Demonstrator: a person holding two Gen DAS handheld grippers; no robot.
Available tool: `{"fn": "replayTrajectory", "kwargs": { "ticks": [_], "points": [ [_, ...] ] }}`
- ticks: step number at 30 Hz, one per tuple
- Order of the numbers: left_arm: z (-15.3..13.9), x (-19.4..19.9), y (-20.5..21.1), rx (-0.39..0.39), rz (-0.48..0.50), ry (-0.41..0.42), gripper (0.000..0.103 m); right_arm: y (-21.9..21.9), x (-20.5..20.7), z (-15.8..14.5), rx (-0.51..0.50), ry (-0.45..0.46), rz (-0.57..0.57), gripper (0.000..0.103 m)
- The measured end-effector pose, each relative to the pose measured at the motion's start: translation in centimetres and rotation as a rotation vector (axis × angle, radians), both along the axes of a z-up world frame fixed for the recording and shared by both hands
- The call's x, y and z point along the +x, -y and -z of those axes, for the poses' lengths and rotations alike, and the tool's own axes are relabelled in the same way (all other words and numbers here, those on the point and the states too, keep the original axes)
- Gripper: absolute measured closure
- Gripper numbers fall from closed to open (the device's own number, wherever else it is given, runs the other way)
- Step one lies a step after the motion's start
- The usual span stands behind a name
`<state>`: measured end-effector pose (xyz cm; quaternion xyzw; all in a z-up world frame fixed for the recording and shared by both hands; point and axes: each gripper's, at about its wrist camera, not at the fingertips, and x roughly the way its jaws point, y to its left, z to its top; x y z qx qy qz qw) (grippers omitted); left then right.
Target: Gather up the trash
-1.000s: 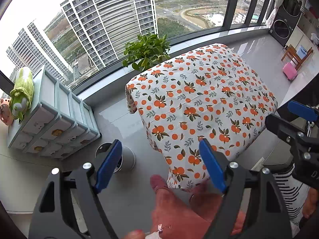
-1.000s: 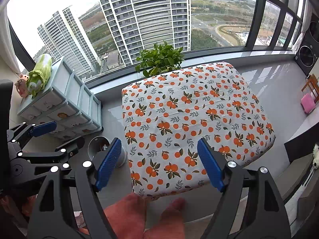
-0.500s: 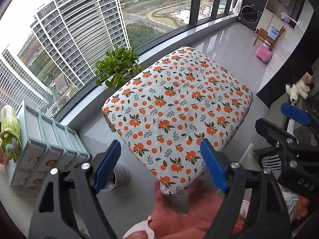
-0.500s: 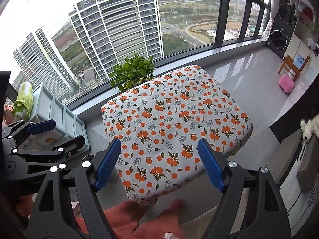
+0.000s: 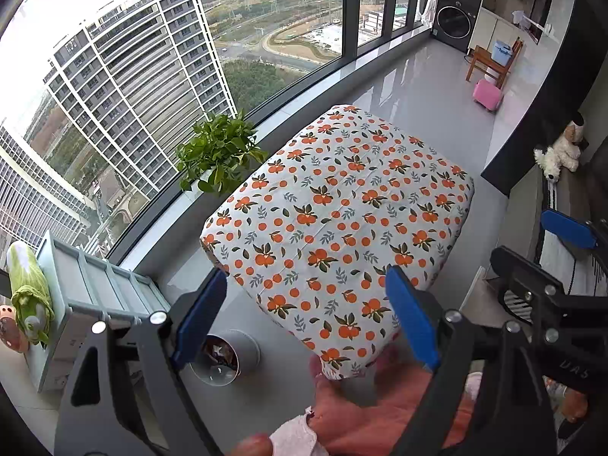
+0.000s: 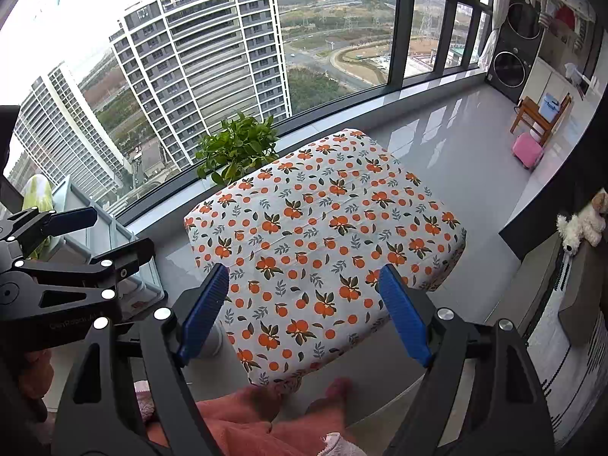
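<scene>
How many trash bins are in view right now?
1: a small round bin on the floor, left of the orange-print table, in front of the drawer unit. Others may be hidden.

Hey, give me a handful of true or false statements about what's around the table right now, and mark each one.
1. The table has an orange-print cloth with nothing lying on it. True.
2. The left gripper is clamped on a wrapper. False: its fingers are apart with nothing between them.
3. The small bin stands on the floor by the table's near corner. True.
4. The potted plant sits on the table. False: it is on the window ledge behind it.
5. The right gripper is open and empty. True.
</scene>
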<state>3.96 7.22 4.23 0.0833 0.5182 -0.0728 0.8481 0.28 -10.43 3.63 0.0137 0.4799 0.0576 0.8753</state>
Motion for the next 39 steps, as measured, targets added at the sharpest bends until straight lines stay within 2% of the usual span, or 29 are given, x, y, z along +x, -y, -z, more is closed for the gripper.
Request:
{"fn": "replayTrajectory", "kwargs": {
  "ticks": [12, 39],
  "points": [
    [-1.0, -0.5, 0.5, 0.007, -0.006, 0.029, 0.018, 0.9, -0.3, -1.7, -0.011, 0.03, -0.008, 0.024],
    [-2.7, -0.8, 2.3, 0.013, 0.004, 0.045, 0.018, 2.3, -1.0, -3.3, 0.003, 0.051, -0.014, 0.024]
  ]
}}
